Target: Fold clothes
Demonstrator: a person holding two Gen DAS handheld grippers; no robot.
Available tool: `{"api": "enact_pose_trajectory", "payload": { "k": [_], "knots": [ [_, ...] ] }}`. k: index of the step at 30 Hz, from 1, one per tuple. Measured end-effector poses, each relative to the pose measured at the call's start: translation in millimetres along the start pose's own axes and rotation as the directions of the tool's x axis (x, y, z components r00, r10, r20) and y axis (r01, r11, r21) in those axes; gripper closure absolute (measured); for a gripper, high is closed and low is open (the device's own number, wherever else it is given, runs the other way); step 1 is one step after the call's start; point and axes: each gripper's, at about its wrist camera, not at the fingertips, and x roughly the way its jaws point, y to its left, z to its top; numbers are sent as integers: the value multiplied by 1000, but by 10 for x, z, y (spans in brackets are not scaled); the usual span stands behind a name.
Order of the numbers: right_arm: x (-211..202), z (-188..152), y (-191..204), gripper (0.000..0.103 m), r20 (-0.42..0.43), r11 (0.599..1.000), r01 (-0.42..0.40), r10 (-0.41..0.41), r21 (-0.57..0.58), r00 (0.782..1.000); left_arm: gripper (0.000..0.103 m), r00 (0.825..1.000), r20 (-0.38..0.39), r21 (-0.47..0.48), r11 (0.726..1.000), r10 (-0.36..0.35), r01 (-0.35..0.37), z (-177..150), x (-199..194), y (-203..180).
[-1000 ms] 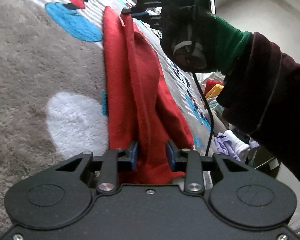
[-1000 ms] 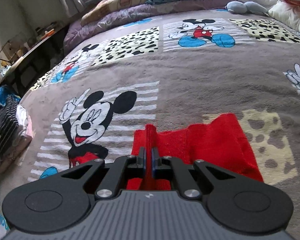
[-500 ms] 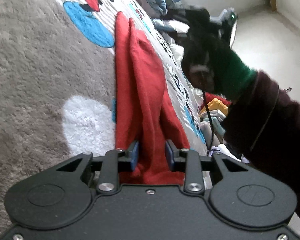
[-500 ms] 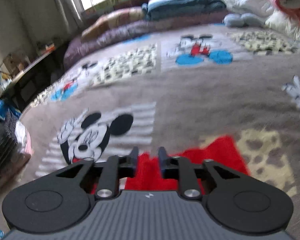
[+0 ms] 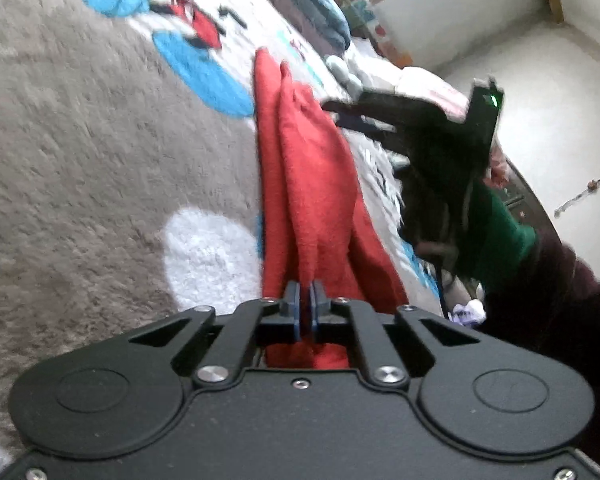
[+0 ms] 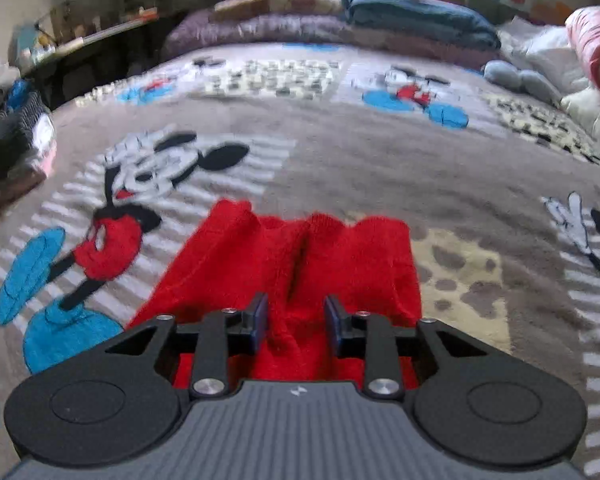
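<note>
On the cartoon-print blanket (image 6: 340, 168) the red garment (image 6: 300, 256) is lying bunched in ridges. Its near end is being pinched by the left gripper (image 5: 305, 304), jaws just clamped, while the right gripper (image 6: 295, 316) is parting, cloth loose between its pads, so the hold is passing across.

The grey plush cartoon-print blanket (image 6: 340, 168) lies bare and flat over most of the bed, so there is wide free room beyond the crumpled red knitted garment (image 6: 300, 256) and on both its sides. Along the far edge, stacked folded quilts and pillows (image 6: 340, 20) block the way. At the left edge, a dark cluttered shelf (image 6: 80, 52) stands close.
</note>
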Motion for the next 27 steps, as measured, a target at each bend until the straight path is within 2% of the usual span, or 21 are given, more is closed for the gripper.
{"api": "enact_pose_trajectory", "payload": {
  "k": [4, 7, 8, 11, 14, 16, 18, 21, 24, 26, 27],
  "knots": [
    [-290, -69, -67, 70, 50, 999, -46, 45, 15, 998, 98, 992, 127, 62, 998, 20, -28, 12, -185, -127],
    [-585, -258, -158, 66, 70, 996, -87, 86, 18, 994, 98, 979, 205, 149, 988, 7, -39, 26, -206, -278],
    [-686, -336, -187, 66, 78, 995, -96, 94, 16, 993, 98, 978, 208, 184, 982, 6, -45, 15, -147, -339],
    [-1032, -695, -223, 66, 113, 994, -112, 113, -19, 987, 98, 988, 130, 275, 954, 84, -117, -83, 176, -460],
    [-1313, -1084, -238, 67, 157, 991, -123, 131, -58, 979, 98, 985, 65, 366, 914, 163, -175, -178, 483, -578],
    [-1353, -1323, -257, 67, 140, 990, -129, 136, -55, 981, 97, 984, 76, 393, 902, 163, -180, -211, 518, -619],
    [-1231, -1516, -259, 67, 62, 991, -129, 132, -43, 989, 93, 982, 99, 413, 891, 161, -187, -248, 483, -635],
    [-1307, -1601, -283, 69, 120, 991, -129, 132, -27, 984, 93, 977, 140, 441, 874, 158, -205, -306, 345, -645],
    [-1504, -1632, -268, 69, 178, 988, -151, 155, -35, 972, 79, 970, 189, 486, 844, 155, -229, -361, 151, -766],
    [-1639, -1692, -252, 69, 205, 987, -147, 158, -67, 966, 58, 963, 222, 514, 821, 151, -247, -399, 21, -844],
    [-1712, -1747, -263, 69, 215, 986, -144, 158, -82, 964, 58, 958, 245, 529, 808, 150, -261, -426, -43, -869]
  ]
}}
